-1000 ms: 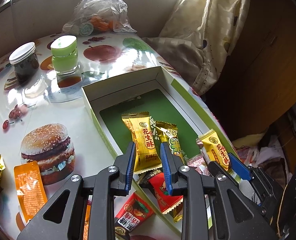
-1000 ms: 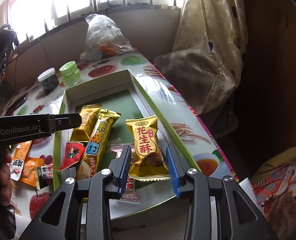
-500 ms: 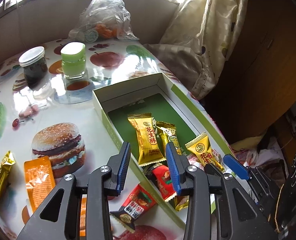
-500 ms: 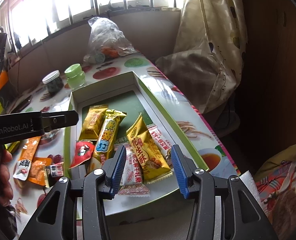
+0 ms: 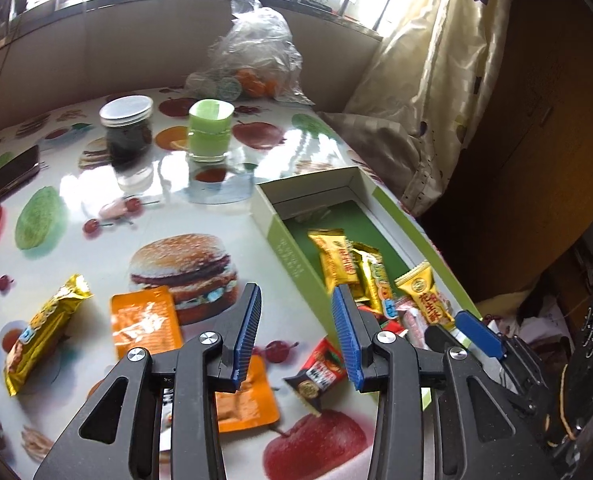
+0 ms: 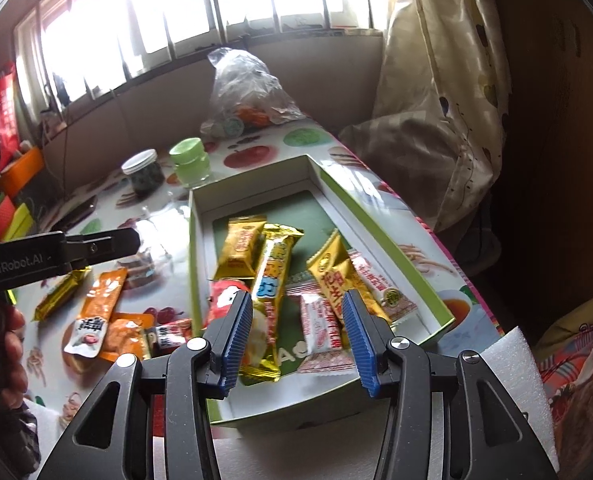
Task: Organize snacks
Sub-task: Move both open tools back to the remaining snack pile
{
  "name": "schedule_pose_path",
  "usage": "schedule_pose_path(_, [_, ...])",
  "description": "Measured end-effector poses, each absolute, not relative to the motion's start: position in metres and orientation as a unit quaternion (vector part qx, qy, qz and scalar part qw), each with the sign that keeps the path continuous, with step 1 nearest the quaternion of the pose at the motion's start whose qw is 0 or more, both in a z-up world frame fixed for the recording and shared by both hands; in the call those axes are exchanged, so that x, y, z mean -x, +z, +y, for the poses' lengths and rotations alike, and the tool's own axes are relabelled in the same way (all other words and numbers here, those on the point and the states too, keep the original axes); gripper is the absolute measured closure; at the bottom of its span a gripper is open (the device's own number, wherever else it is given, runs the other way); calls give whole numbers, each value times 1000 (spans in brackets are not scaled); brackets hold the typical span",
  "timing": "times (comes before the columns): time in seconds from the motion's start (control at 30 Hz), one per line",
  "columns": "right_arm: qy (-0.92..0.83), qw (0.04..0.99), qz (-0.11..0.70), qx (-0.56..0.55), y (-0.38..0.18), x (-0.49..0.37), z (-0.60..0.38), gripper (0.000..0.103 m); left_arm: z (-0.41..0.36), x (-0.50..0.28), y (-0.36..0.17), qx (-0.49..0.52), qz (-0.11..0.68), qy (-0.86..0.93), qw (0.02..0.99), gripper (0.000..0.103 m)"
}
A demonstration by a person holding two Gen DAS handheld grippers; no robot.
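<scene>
With both jaws half open and empty, having just opened, the left gripper [image 5: 296, 332] hangs over the table [image 5: 96, 200] and the right gripper [image 6: 298, 330] over the box [image 6: 376, 216]. Loose packets [image 5: 146, 322] beside the box look light, crinkly and slippery; pinch a sealed end. Beyond stand jars [image 5: 126, 130].

- One green box [image 6: 380, 224] at 12 o'clock
- Two jars [image 5: 126, 128] at 10 o'clock
- Three gold packets [image 6: 242, 246] inside the box
- Two orange packets [image 5: 146, 322] on the counter [image 5: 76, 200]
</scene>
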State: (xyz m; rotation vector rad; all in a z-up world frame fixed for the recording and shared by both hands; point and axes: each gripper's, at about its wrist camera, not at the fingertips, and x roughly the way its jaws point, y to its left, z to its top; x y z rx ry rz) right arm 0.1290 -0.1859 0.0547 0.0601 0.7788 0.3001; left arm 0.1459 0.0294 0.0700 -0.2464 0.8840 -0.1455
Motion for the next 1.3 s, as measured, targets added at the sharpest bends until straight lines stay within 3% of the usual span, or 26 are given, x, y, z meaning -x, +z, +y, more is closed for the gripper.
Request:
schedule_pose_path(0.53, [273, 891, 351, 90, 49, -92, -103, 57, 88, -107, 51, 155, 427, -11, 891, 64])
schedule_pose_path(0.93, [282, 865, 391, 139, 25, -101, -75, 57, 116, -95, 37, 177, 435, 9, 883, 64])
schedule_pose_path(1.3, [249, 866, 408, 147, 19, -108, -75, 79, 119, -91, 32, 187, 439, 7, 879, 64])
